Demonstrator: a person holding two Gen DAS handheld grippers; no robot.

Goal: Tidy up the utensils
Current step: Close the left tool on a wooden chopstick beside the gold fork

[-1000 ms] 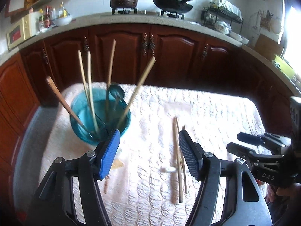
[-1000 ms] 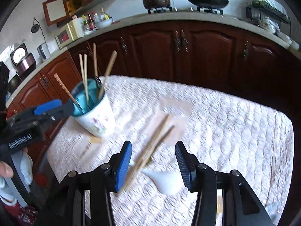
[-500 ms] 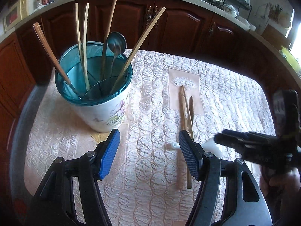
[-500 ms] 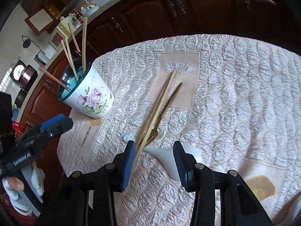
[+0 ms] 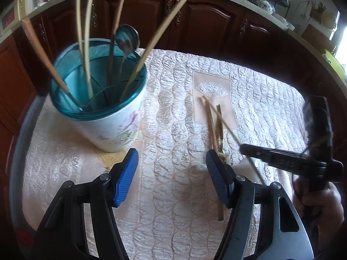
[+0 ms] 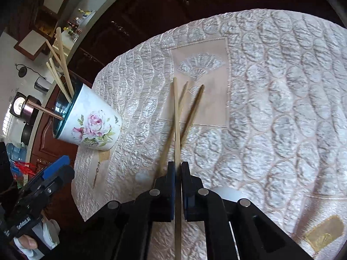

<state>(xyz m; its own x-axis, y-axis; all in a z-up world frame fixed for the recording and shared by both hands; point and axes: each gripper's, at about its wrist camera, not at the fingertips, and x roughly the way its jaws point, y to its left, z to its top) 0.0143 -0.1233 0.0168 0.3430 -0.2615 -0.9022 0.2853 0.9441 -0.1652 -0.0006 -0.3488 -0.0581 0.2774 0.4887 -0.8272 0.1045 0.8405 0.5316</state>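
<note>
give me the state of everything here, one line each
right gripper: shut on a chopstick, jaws just closed
chopstick: pinched, front end over the cloth
left gripper: open, nothing between the jaws
holder: upright, with chopsticks and a spoon standing in it
loose chopsticks: lying flat on the cloth
white spoon: lying on the cloth, partly hidden

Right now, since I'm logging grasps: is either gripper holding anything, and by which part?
The right gripper is shut on one chopstick, partway along its shaft. The left gripper holds nothing.
</note>
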